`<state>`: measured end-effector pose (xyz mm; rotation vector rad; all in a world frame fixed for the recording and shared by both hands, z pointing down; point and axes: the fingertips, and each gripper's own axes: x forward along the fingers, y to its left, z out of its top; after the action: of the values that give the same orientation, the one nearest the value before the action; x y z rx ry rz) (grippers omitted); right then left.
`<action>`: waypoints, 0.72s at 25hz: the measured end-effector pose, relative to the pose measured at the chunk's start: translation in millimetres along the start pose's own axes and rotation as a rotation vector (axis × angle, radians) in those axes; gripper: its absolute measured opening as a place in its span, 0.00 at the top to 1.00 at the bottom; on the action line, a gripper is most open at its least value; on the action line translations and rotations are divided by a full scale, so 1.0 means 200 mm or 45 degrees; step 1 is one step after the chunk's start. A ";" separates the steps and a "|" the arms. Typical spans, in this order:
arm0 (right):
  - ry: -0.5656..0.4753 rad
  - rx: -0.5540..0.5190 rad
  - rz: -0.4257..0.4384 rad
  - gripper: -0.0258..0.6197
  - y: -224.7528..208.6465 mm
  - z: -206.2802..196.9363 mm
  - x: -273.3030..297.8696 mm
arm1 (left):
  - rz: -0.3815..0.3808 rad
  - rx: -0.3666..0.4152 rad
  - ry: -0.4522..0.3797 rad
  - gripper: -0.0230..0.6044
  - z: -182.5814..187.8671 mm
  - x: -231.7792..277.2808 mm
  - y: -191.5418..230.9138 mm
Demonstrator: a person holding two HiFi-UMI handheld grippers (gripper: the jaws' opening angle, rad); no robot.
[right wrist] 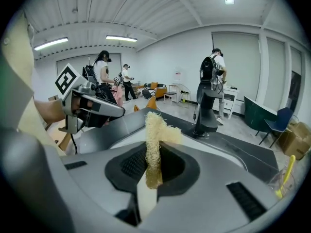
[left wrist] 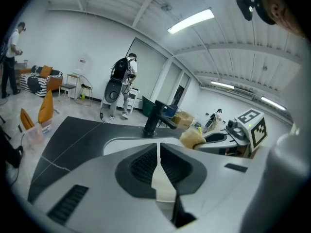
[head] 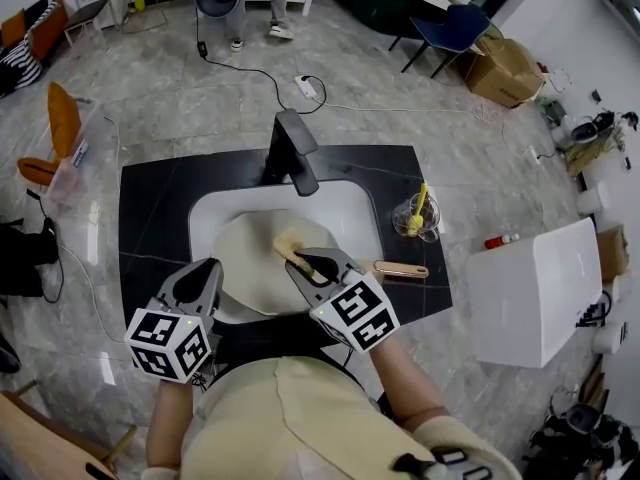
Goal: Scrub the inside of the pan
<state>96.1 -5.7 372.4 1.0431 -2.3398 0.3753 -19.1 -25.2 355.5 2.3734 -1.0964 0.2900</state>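
Observation:
A cream pan (head: 250,273) lies in the white sink (head: 350,213), its copper handle (head: 400,269) pointing right over the counter. My right gripper (head: 308,265) (right wrist: 153,164) is shut on a yellowish loofah scrubber (head: 288,245) (right wrist: 154,135), held over the pan's inside near its far right part. My left gripper (head: 208,271) (left wrist: 159,154) is at the pan's left rim, jaws shut with a cream strip of the pan (left wrist: 163,181) between them. From the left gripper view the scrubber (left wrist: 193,138) shows to the right.
A black faucet (head: 292,153) stands behind the sink on the black counter (head: 150,218). A glass cup with a yellow brush (head: 417,218) sits at the right. A white box (head: 535,288) stands beyond the counter's right edge. People stand on the floor behind.

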 end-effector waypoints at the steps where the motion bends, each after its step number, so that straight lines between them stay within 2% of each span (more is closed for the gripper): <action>1: -0.002 0.004 -0.005 0.87 0.00 0.00 0.00 | 0.008 0.015 0.003 0.92 0.00 0.00 0.00; 6: -0.011 0.039 -0.004 0.87 0.00 -0.01 -0.01 | 0.066 0.102 0.021 0.92 0.00 -0.02 0.02; 13: -0.018 0.062 -0.015 0.87 0.00 -0.01 0.00 | 0.171 0.300 0.091 0.92 -0.01 -0.02 0.04; 18: -0.012 0.074 -0.011 0.87 0.00 -0.03 0.01 | 0.172 0.343 0.122 0.92 -0.03 -0.01 0.04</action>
<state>97.5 -4.7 377.5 1.0842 -2.3446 0.4382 -26.0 -24.4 363.2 2.4888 -1.2407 0.6282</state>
